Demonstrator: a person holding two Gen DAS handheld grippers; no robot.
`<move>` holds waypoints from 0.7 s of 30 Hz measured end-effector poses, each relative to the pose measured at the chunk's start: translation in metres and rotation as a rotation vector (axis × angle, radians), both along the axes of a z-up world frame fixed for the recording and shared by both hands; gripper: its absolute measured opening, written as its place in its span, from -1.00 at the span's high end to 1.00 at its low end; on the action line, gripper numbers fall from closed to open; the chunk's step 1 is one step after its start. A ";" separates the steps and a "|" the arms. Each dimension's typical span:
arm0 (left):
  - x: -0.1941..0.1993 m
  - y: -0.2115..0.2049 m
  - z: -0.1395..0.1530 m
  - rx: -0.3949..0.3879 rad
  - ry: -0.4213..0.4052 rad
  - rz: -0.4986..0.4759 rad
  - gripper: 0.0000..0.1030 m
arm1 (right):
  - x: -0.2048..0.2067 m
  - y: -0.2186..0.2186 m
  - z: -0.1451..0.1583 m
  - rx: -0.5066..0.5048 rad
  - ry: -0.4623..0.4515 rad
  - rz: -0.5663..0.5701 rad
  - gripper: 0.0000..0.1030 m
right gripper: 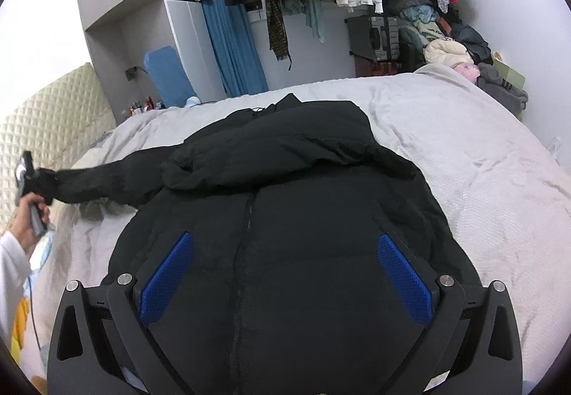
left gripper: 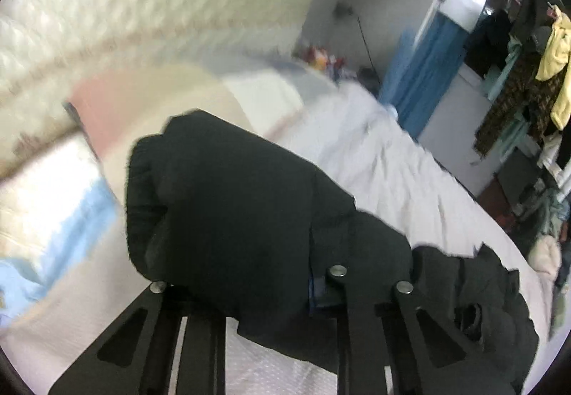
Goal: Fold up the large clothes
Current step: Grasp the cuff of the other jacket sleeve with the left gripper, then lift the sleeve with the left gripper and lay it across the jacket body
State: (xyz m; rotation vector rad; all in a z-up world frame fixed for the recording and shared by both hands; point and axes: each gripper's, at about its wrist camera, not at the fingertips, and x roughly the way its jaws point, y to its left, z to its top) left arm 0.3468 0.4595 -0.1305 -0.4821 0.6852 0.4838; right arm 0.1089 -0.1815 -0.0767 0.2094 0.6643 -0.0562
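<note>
Left claw (right gripper: 35,177) at frame's left edge, pinching black jacket (right gripper: 285,216) sleeve (right gripper: 107,181) aloft; right claw (right gripper: 285,273) spread wide above jacket's zipped front, centre frame, over grey bedspread (right gripper: 481,163).

My left view is smeared by motion blur: the quilted headboard (left gripper: 125,2) and pillows (left gripper: 53,188) streak. My right view is sharp and evenly lit by soft, cool light. The black jacket (right gripper: 285,216) swallows detail. Both views bend and darken at the rims.
</note>
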 end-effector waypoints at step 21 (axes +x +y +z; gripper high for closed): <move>-0.023 -0.186 0.163 0.286 -0.179 -0.203 0.85 | -0.038 -0.009 0.075 -0.025 0.060 0.077 -1.00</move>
